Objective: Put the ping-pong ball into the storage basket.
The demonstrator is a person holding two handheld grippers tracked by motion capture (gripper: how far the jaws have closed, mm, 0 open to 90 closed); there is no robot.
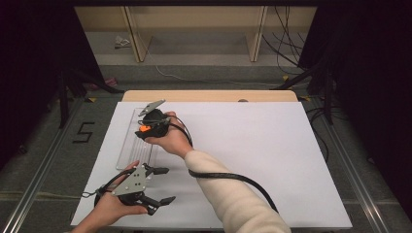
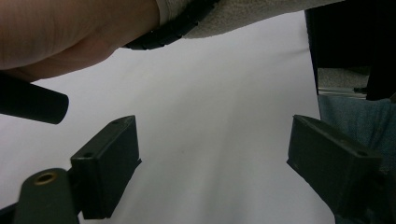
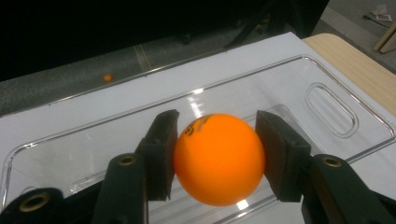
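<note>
We note the right tool (image 3: pixel 215 156) clenched on an orange ball (image 3: pixel 218 158), held over the clear tray (image 3: pixel 327 100) at the far-left part of the white table (image 1: pixel 272 145). The left tool (image 2: pixel 212 168) rests near the table's front-left edge, jaws spread wide, nothing between them.
</note>
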